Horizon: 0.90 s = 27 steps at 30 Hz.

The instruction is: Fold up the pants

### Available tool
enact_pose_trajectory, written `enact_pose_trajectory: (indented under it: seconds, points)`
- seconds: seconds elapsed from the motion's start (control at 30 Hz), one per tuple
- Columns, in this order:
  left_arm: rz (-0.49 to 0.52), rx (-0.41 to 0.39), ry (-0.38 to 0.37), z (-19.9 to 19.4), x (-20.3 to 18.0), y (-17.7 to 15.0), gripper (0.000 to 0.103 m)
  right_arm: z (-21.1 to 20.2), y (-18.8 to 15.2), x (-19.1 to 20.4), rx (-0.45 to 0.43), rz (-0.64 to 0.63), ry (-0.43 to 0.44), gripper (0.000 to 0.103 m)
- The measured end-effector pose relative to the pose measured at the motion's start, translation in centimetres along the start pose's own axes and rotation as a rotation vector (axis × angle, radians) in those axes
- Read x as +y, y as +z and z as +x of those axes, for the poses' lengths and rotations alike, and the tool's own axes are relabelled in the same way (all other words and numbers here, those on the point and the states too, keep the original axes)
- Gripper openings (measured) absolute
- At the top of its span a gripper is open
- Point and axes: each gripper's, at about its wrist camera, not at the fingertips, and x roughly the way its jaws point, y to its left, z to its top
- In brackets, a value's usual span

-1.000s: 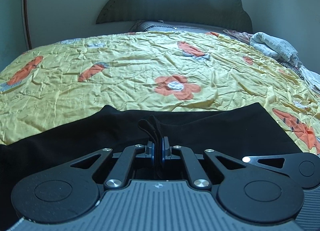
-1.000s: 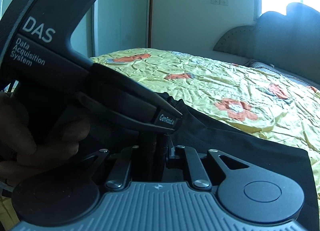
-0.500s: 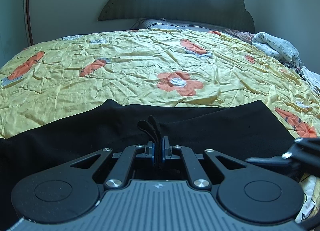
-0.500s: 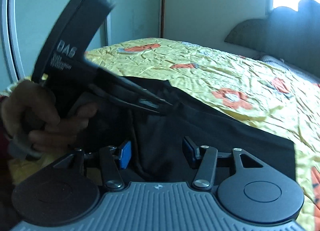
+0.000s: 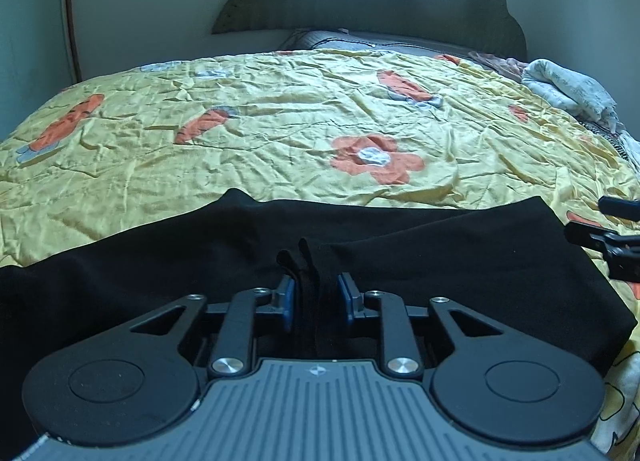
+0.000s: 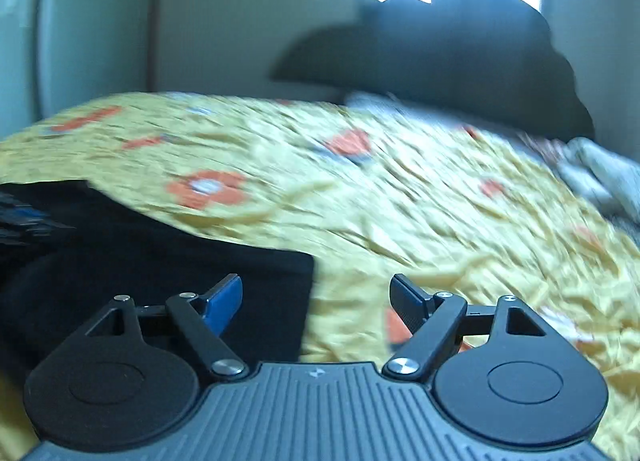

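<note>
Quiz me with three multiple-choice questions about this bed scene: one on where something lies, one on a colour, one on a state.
1. Where do the black pants lie?
A. on the bed's near edge
B. against the headboard
C. on the floor

2. What colour is the bedspread?
A. plain white
B. yellow with orange flowers
C. blue stripes

3. What is between the right gripper fingers?
A. a fold of the pants
B. a pillow
C. nothing

Answers:
1 A, the pants lie across the near side, just ahead of the left gripper.
2 B, orange blooms on yellow.
3 C, its jaws are opening with only empty space between.
</note>
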Motion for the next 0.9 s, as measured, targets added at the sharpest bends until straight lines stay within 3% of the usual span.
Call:
enact_pose_trajectory:
  seconds: [0.17, 0.33, 0.43, 0.63, 0.9]
  points:
    - [-0.007, 0.006, 0.017, -0.4, 0.3, -0.1, 0.038, 0.8, -1.0, -0.9, 0.024, -0.004, -0.002, 0.081]
    - [-0.031, 0.013, 0.048, -0.8, 1.3, -0.2, 0.041, -1.8, -1.1, 3.9, -0.033, -0.083, 0.134, 0.081]
    - [-0.024, 0.01, 0.102, -1.3, 1.8, -0.3, 0.04, -2.4, -0.8, 7.5, -0.027, -0.184, 0.191, 0.081]
    - [-0.058, 0.014, 0.153, -2.1, 4.2, -0.7, 0.039, -2.1, -1.2, 12.7, 0.011, -0.257, 0.344, 0.081]
    - [-0.116, 0.017, 0.219, -2.9, 7.3, -1.6, 0.041, -2.0, -0.3, 17.3, -0.008, -0.198, 0.408, 0.081]
